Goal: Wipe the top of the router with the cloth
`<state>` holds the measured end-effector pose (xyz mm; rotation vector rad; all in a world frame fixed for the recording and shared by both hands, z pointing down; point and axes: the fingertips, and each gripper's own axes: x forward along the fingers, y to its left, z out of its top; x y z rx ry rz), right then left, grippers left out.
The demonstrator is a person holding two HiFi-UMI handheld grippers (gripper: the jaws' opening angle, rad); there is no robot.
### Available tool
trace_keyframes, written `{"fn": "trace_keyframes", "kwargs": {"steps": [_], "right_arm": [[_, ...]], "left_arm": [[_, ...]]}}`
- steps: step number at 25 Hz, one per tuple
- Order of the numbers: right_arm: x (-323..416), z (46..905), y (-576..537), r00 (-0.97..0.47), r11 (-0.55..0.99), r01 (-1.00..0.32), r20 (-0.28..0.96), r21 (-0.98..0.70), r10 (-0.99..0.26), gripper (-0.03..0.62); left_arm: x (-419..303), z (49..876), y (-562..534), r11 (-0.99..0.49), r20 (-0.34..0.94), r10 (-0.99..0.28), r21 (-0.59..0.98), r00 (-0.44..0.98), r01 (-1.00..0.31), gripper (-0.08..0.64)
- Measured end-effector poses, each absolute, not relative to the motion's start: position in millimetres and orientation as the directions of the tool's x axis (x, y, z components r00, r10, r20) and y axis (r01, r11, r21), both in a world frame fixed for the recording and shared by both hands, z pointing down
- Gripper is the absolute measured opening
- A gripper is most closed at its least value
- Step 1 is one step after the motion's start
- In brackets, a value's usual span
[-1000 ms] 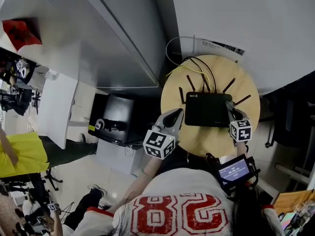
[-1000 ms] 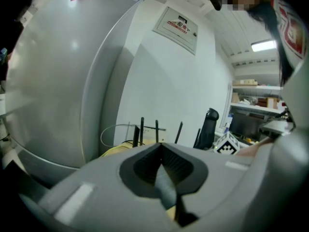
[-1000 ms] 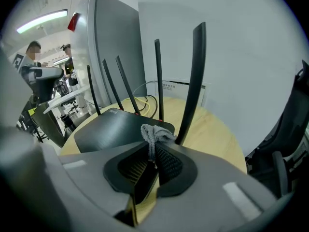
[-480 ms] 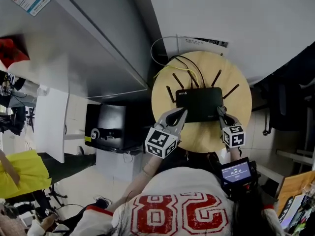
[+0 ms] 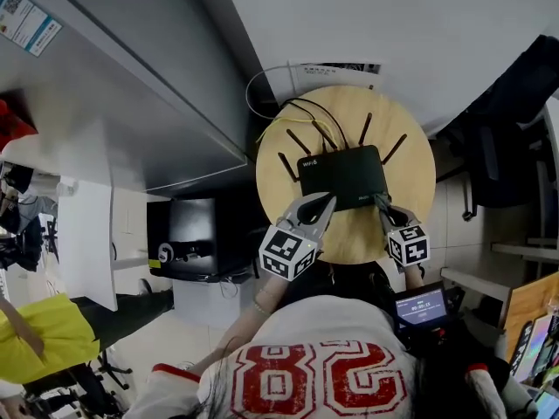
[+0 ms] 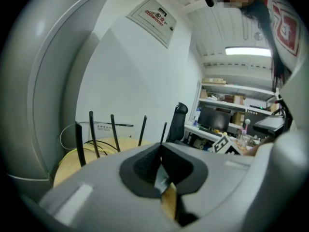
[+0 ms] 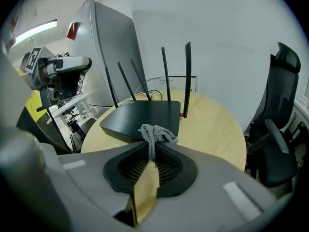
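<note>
A round wooden table [image 5: 410, 225] carries a black router [image 5: 342, 175] near its centre, with antennas [image 5: 364, 129] standing along the router's 12 o'clock edge and cables [image 5: 301, 107] trailing off toward 11 o'clock. The left gripper [image 5: 316, 206], jaws pressed together on nothing, sits at the router's 7 o'clock corner, while the right gripper [image 5: 385, 206] sits at its 5 o'clock corner. The right gripper's jaws are clamped on a small grey cloth [image 7: 155, 132], whose bunched end pokes out against the router's near edge.
</note>
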<state>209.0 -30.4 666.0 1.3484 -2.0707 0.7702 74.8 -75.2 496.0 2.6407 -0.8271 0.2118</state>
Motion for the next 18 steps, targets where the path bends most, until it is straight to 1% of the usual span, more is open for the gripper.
{"fn": "trace_keyframes", "kwargs": {"steps": [5,10,18], "right_arm": [[239.4,655.1,-53.2,-0.306,0.307,-0.943,0.701,-0.130,-0.644,0.038],[261.4,656.7,-78.3,-0.288,0.311,-0.945,0.712,-0.103,-0.641,0.038],[265.6,674.7,-110.9,-0.327,0.416,-0.906,0.749,-0.076,-0.576,0.038]], "left_arm": [[77.7,497.0,-74.6,-0.761,0.250,-0.517,0.303,0.819,-0.573,0.005],[74.2,495.7,-79.3,-0.740,0.250,-0.545,0.306,0.800,-0.599,0.005],[57.3,497.3,-86.1,-0.684,0.266,-0.611,0.296,0.746,-0.667,0.005]]}}
